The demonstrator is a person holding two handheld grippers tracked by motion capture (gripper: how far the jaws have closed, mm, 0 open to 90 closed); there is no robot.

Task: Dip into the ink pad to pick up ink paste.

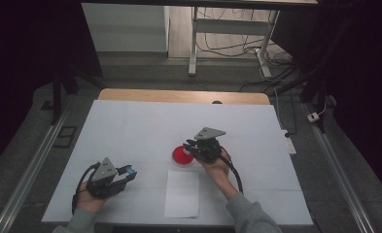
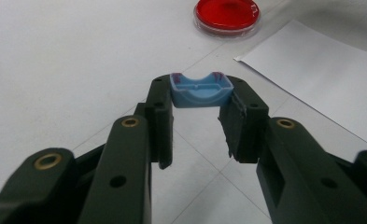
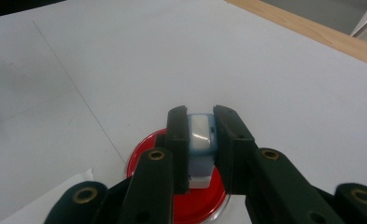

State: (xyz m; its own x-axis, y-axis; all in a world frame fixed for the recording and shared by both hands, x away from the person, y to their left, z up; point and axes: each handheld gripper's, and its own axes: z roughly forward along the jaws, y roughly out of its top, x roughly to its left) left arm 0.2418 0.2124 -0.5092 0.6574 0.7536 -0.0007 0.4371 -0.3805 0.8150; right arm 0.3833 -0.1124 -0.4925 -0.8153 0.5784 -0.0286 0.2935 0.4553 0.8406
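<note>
- My left tongs [image 2: 201, 122] are gripping a small blue plastic cap [image 2: 201, 90] above the white worktop [image 1: 130, 131].
- My right tongs [image 3: 201, 140] are clamping a pale blue-grey block [image 3: 200, 135] over the round red dish [image 3: 144, 156]; setting down remains, I judge.

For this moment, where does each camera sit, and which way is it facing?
High view: above the person's side, looking forward and down on the table; forearms, hands and both claws show.
Left gripper view: rides the left claw, looking along its jaws at a blue cap.
Right gripper view: rides the right claw, over a light-blue stamp.
Shared: the red dish.
</note>
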